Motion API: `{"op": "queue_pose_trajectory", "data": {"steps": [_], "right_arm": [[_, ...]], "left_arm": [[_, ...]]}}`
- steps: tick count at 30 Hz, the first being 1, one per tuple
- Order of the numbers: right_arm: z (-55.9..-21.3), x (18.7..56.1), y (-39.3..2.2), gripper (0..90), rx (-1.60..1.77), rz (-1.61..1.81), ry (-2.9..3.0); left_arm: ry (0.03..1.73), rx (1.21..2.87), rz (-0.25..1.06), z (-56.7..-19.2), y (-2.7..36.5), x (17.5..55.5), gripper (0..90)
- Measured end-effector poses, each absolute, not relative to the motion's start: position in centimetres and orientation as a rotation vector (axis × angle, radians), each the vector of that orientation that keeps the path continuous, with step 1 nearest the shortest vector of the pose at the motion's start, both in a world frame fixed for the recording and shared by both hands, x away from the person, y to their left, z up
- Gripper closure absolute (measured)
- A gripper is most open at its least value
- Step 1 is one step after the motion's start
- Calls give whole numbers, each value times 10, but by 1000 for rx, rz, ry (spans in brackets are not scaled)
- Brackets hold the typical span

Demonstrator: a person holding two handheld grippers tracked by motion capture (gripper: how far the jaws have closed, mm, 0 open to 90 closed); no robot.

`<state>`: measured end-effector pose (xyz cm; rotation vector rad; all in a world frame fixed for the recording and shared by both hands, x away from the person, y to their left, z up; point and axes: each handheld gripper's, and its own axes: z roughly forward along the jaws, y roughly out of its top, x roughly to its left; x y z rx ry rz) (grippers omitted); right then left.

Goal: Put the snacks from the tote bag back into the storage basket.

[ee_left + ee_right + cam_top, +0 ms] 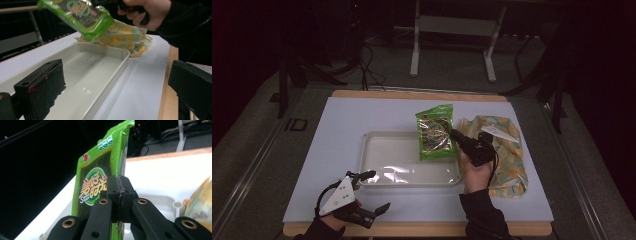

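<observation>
The right tool (pixel 455 135) is clenched on the edge of a green packet (pixel 435 132), holding it above the far right end of the white tray (pixel 377 172), while the left tool (pixel 372 192) rests released, empty, on the counter (pixel 337 120) by the tray's near left corner.

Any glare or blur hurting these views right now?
High view: glare streak on the tray floor, dark room behind. Left gripper view: near tongs soft, green packet slightly blurred. Right gripper view: packet print sharp, background black.
</observation>
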<state>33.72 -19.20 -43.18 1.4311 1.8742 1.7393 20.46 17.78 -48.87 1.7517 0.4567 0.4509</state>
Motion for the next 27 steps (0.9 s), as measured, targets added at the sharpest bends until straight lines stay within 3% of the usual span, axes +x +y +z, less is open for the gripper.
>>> {"op": "queue_pose_trajectory", "data": {"steps": [27], "right_arm": [[-510,324,-179,894,1619,1639,1913]], "left_arm": [[449,1747,449,-489,177,204,11]]}}
